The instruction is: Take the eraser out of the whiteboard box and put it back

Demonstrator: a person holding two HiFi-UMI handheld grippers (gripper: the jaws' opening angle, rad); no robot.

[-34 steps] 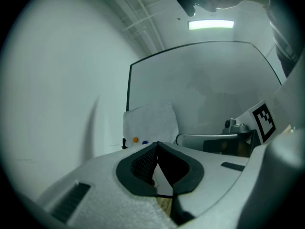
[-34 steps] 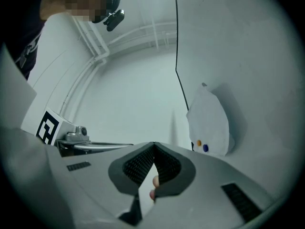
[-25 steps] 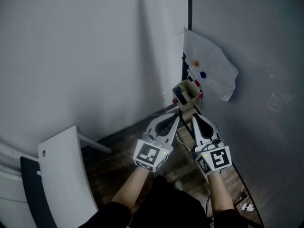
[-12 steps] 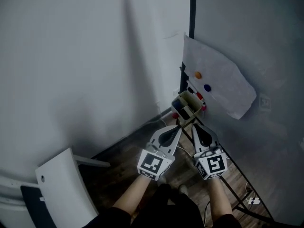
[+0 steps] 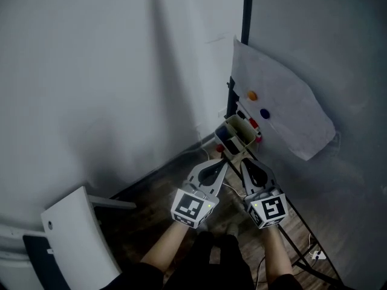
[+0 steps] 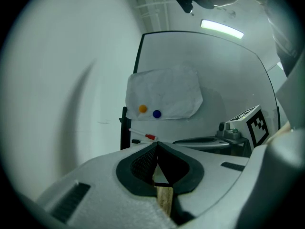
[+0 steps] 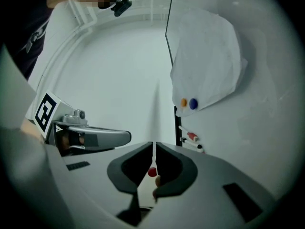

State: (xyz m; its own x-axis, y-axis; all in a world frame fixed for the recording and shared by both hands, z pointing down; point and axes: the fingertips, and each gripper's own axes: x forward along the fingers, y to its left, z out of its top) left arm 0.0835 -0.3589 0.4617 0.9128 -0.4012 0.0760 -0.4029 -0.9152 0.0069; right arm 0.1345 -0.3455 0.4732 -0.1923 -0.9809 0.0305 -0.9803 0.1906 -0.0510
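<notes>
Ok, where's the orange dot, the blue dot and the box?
orange dot (image 5: pixel 251 95), head view, its middle.
blue dot (image 5: pixel 264 113), head view, its middle.
box (image 5: pixel 242 139), head view, its pale side wall.

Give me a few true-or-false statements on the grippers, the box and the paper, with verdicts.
1. The left gripper and the right gripper both have their jaws together. True.
2. The right gripper grips an eraser. False: nothing is between its jaws.
3. An orange magnet and a blue magnet sit on the paper. True.
4. The box lies on the floor. False: it hangs at the edge of the whiteboard, just ahead of both grippers.
5. A chair stands to the right of the grippers. False: it is at the lower left in the head view.
</notes>
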